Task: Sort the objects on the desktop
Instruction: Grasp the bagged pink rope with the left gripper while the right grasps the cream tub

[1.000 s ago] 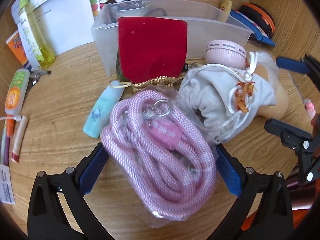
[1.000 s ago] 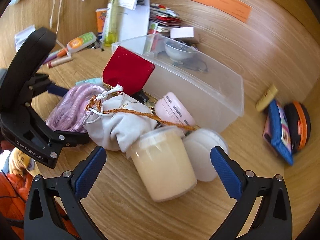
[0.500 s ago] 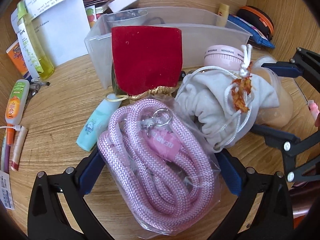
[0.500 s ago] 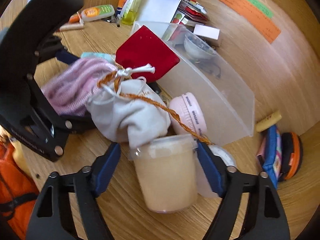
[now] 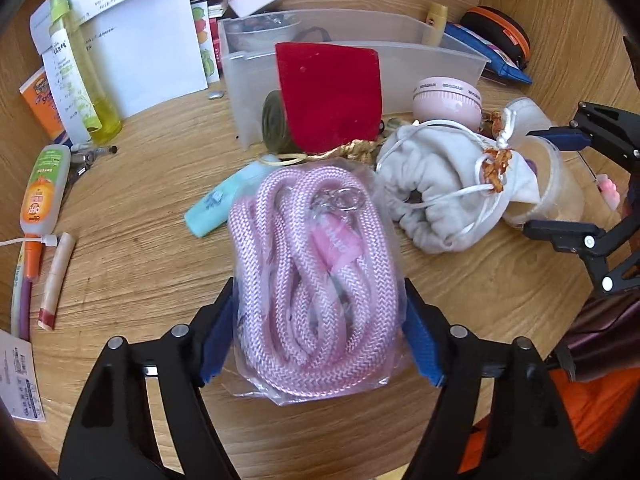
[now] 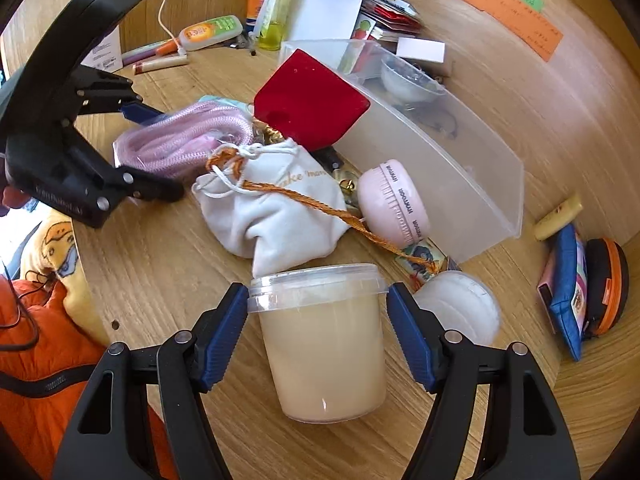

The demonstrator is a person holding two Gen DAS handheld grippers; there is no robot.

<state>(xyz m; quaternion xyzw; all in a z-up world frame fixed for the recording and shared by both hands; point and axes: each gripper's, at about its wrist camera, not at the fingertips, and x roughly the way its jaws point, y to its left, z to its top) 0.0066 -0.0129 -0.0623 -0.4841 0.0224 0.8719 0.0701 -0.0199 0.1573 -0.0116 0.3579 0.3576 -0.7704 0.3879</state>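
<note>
Rope (image 5: 316, 280), pink and coiled in a clear bag, lies on the wooden desk (image 5: 140, 240) with the left gripper (image 5: 318, 344) closing its blue pads on the bag's two sides. At two o'clock from it sits a grey drawstring pouch (image 5: 436, 176). The right gripper (image 6: 318, 336) holds a creamy tub (image 6: 324, 344) by its lid rim. A clear bin (image 6: 460, 168) stands at one o'clock from the tub.
</note>
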